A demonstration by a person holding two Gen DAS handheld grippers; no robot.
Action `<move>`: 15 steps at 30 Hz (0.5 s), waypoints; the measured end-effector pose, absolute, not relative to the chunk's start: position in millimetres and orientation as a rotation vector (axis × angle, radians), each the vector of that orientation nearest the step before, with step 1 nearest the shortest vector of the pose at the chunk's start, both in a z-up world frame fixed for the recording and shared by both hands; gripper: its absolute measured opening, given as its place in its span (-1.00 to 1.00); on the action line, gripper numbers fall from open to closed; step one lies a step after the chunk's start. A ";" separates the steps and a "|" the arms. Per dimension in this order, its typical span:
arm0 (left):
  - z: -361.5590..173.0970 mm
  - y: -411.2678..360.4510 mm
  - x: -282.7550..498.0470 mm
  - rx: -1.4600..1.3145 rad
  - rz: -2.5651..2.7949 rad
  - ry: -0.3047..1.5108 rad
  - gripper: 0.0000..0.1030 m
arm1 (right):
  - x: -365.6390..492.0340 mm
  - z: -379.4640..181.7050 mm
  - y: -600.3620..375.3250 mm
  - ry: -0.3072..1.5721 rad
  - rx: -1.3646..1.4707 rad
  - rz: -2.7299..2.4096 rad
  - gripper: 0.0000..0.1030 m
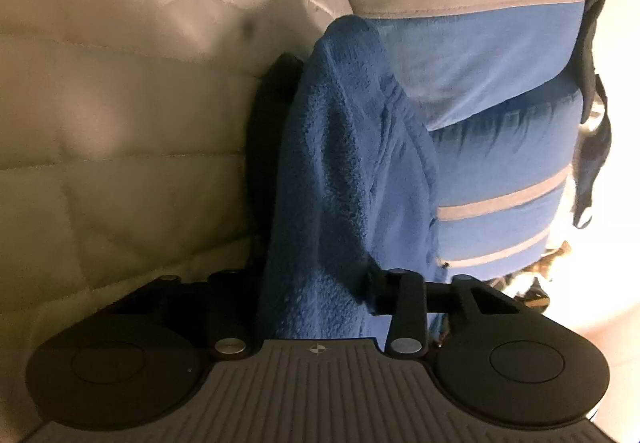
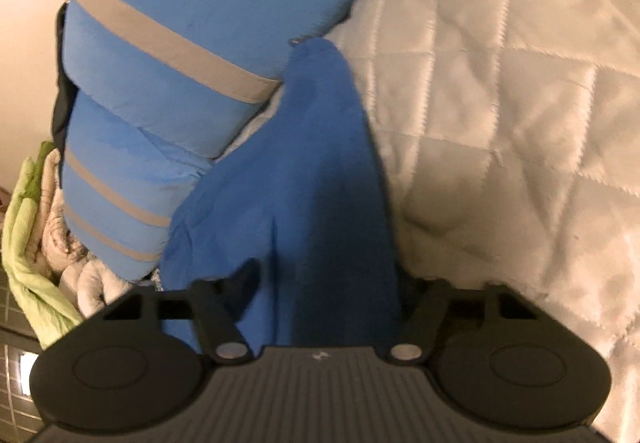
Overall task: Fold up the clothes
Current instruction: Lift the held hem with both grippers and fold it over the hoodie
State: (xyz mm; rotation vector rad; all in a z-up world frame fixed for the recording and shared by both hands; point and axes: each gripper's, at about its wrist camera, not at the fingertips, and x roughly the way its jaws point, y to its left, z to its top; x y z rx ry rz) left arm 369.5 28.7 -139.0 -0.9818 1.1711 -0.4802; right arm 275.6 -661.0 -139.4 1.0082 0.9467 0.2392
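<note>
A blue fleece garment with grey stripes (image 1: 480, 75) lies on a cream quilted bed cover (image 1: 120, 83). My left gripper (image 1: 328, 91) is shut on a bunched fold of the blue garment, which drapes over and hides most of its fingers; one black finger (image 1: 276, 83) shows at the left of the fold. In the right wrist view the striped garment (image 2: 192, 23) lies at the left. My right gripper (image 2: 316, 91) is shut on another fold of the blue cloth (image 2: 320, 183), which covers its fingers fully.
The quilted cover (image 2: 500, 103) fills the right of the right wrist view. A green and white pile of bedding (image 2: 36, 223) lies at the left edge. A dark cloth (image 1: 596, 83) hangs past the garment's far edge.
</note>
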 end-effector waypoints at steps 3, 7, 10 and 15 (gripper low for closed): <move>-121.8 23.1 362.0 -0.882 -0.458 1.129 -0.41 | 272.1 -136.3 -659.7 0.942 0.992 0.223 -0.42; -91.0 10.0 352.4 -0.741 -0.421 1.068 -0.48 | 266.1 -118.5 -648.6 0.889 0.918 0.216 -0.53; -66.9 0.5 344.3 -0.645 -0.405 1.016 -0.50 | 260.5 -103.6 -642.2 0.848 0.896 0.202 -0.56; -33.3 -8.5 328.9 -0.539 -0.378 0.949 -0.52 | 252.3 -72.1 -626.6 0.776 0.822 0.192 -0.58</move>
